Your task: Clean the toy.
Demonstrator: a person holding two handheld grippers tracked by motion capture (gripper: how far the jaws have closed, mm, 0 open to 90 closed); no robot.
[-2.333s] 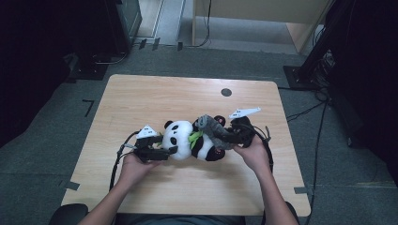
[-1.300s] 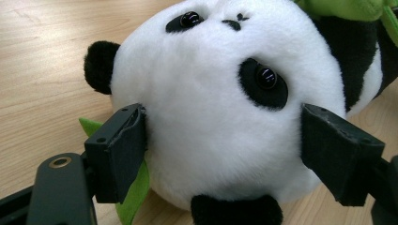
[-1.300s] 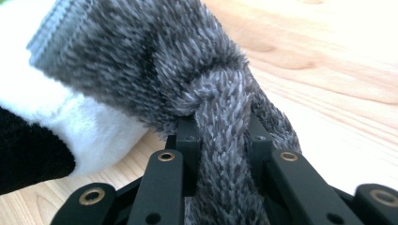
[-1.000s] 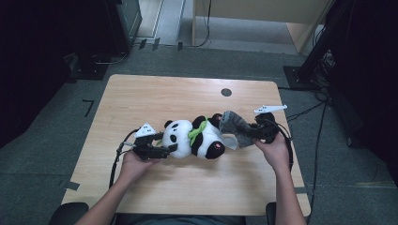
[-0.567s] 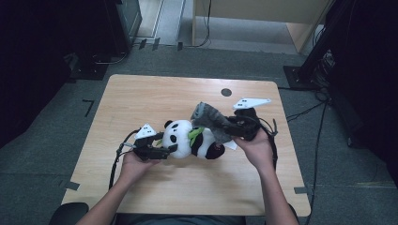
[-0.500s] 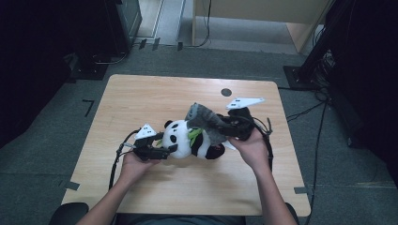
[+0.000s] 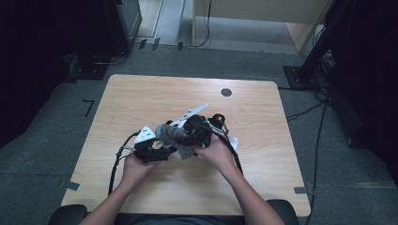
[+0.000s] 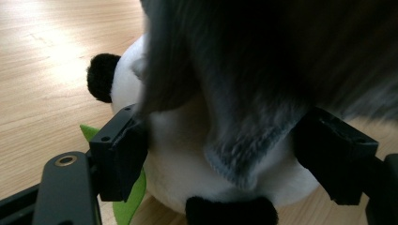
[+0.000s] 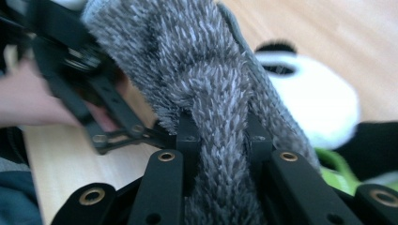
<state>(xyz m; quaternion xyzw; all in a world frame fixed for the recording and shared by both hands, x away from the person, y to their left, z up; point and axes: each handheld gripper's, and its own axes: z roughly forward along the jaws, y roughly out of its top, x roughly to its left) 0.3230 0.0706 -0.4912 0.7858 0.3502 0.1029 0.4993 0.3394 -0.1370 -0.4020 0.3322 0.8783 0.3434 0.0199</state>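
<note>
A panda plush (image 8: 187, 154) lies on the wooden table (image 7: 141, 93); its white head (image 9: 309, 93) also shows in the right gripper view. My left gripper (image 8: 220, 154) is shut on that head, one pad on each side, and its jaws have just closed a little further. My right gripper (image 9: 220, 136) is shut on a grey fuzzy cloth (image 9: 197, 70). The cloth (image 7: 173, 136) drapes over the panda, hides most of it from above and hangs down over the head (image 8: 281, 56). In the high view the left gripper (image 7: 155, 152) and the right gripper (image 7: 187, 133) sit close together.
A green leaf (image 8: 131, 197) sticks out under the panda's head. A small black disc (image 7: 226, 92) marks the far part of the table. Cables trail from both grippers toward the near edge. Dark equipment and a floor with cables surround the table.
My right gripper has swung left with the grey cloth, from beside the panda's body to over its head, close to the left gripper. The left hand has stayed put.
</note>
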